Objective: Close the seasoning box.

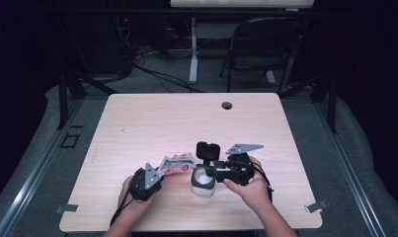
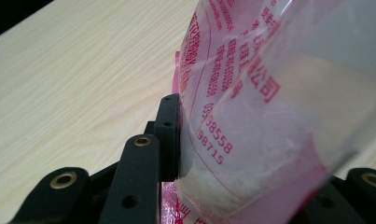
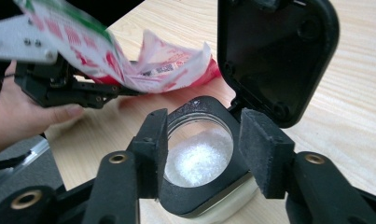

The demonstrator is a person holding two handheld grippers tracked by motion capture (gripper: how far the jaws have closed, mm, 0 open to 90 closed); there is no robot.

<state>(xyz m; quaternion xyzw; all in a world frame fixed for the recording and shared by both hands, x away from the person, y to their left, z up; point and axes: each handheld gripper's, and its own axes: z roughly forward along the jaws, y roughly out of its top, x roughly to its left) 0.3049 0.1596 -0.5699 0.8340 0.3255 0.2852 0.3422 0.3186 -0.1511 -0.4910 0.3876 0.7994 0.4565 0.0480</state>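
Observation:
A red and white plastic bag [image 1: 178, 163] of white grains is tilted over the table, and my left gripper [image 1: 159, 174] is shut on its lower end. In the left gripper view the bag [image 2: 269, 116] is pressed against the left pad [image 2: 169, 135]; the other pad is hidden behind it. A small jar [image 1: 203, 180] with white grains inside stands on the table, its black hinged lid [image 1: 208, 150] raised. My right gripper [image 3: 204, 140] is open, its pads on either side of the jar [image 3: 199, 161] and clear of it. The bag's torn mouth [image 3: 167, 65] hangs just beyond the jar's lid [image 3: 274, 51].
The light wooden table [image 1: 186, 118] has a round cable hole [image 1: 227, 105] near its far edge. Behind the table stand a folding chair [image 1: 263, 44] and a desk leg [image 1: 193, 49] on a dark floor with cables.

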